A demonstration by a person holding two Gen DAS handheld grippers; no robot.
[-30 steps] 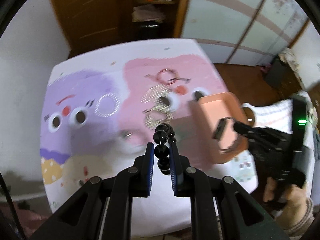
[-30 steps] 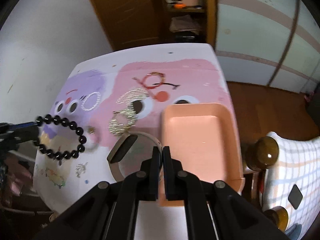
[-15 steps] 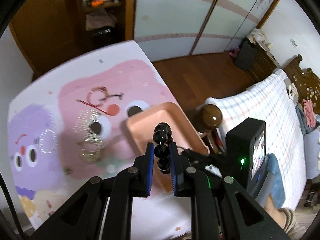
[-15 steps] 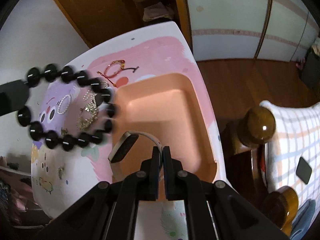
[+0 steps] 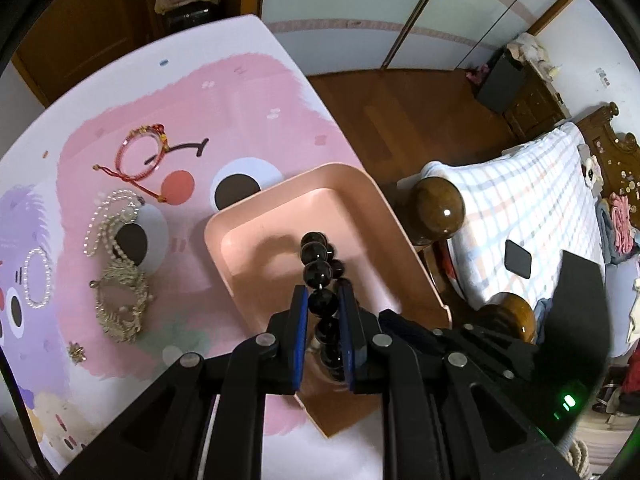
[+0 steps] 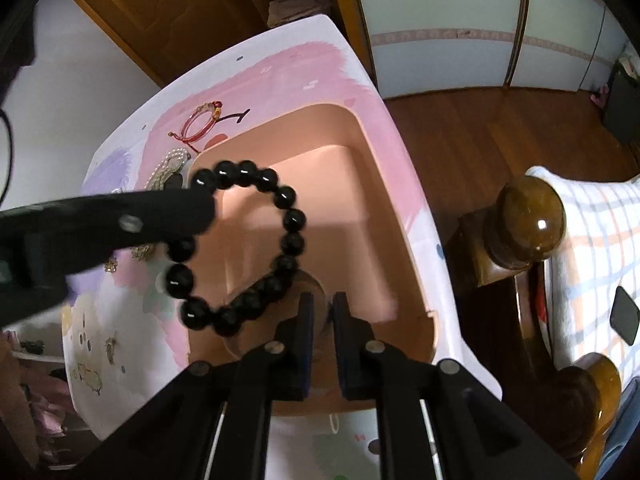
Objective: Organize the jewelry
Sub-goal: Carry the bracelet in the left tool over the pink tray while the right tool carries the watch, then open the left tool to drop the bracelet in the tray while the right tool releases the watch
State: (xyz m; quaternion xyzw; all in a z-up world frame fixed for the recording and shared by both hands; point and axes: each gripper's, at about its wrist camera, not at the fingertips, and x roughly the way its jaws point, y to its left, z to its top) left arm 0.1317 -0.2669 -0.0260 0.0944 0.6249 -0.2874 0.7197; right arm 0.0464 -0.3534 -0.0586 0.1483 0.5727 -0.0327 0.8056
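Over the pink tray (image 5: 248, 236), a black bead bracelet (image 6: 240, 248) is pinched by the left tool (image 5: 323, 304); the right tool (image 6: 320, 312) has just been parted slightly, and whatever is under it is blocked from view.

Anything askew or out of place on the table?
Yes. The pink tray sits skewed at the table's corner, its near end overhanging the edge. Several bracelets and necklaces still lie loose on the mat.
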